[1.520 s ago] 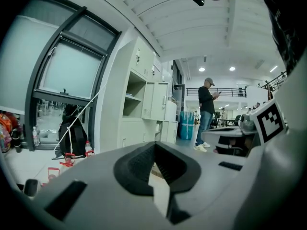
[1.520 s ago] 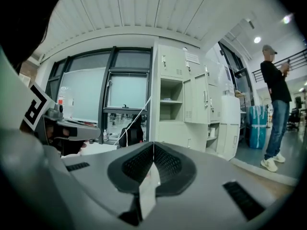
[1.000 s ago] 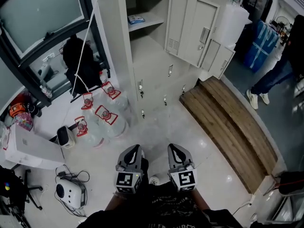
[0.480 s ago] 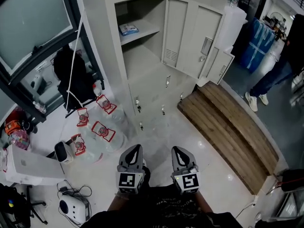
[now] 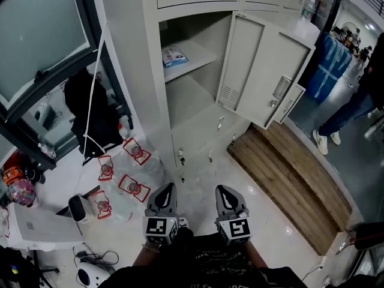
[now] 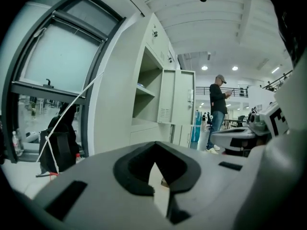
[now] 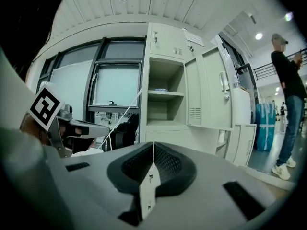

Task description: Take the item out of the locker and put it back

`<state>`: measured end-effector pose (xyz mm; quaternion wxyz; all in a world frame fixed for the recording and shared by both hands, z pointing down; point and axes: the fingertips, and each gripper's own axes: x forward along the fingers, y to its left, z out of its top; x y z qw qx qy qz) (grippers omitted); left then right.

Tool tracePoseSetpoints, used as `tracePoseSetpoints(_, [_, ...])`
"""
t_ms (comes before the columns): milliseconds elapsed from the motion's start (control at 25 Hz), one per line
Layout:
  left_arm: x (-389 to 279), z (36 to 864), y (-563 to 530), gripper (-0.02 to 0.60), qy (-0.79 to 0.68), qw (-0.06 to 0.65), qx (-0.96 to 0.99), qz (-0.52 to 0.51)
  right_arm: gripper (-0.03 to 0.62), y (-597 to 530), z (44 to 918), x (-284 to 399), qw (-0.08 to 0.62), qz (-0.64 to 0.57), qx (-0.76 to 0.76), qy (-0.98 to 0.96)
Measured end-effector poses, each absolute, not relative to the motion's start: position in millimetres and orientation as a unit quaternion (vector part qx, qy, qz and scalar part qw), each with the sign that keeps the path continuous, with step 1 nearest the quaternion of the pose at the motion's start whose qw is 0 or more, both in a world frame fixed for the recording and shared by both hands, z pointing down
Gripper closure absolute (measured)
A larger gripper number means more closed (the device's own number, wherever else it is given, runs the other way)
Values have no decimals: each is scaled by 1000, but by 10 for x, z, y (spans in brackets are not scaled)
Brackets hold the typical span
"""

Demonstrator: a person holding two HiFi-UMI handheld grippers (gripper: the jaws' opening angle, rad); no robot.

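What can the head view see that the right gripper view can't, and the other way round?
Only the head view shows the clear water jugs lying on the floor left of the locker, and the right gripper seen from above with its marker cube. Only the right gripper view shows the ceiling and a lit lamp. Both show the open locker, its swung-out door, the blue-and-white packet on the upper shelf, and the left gripper.
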<state>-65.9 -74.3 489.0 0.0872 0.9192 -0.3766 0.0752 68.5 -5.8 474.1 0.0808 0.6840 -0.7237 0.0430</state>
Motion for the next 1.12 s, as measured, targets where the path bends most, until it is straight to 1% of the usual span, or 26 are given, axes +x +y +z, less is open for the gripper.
tracePoseSetpoints(200, [-688,4726,-1230,574,-382,76,920,53,589,-493,4671,755,65,42,703,-707])
tracePoseSetpoints(520, [-617,4645,-1536,574,-387,66,918,51,589,-886,4584,886,64,44,697,-713])
tracePoseSetpoints(880, [-439,4524,-1874,574,-436,71,897,38,588,-1480,4214,1031,72,7,644,-762])
tracePoseSetpoints(1120, [-273,4470,-2055,574,-464,71,882,33,586,-1856,3931,1189,59,4,601,-797])
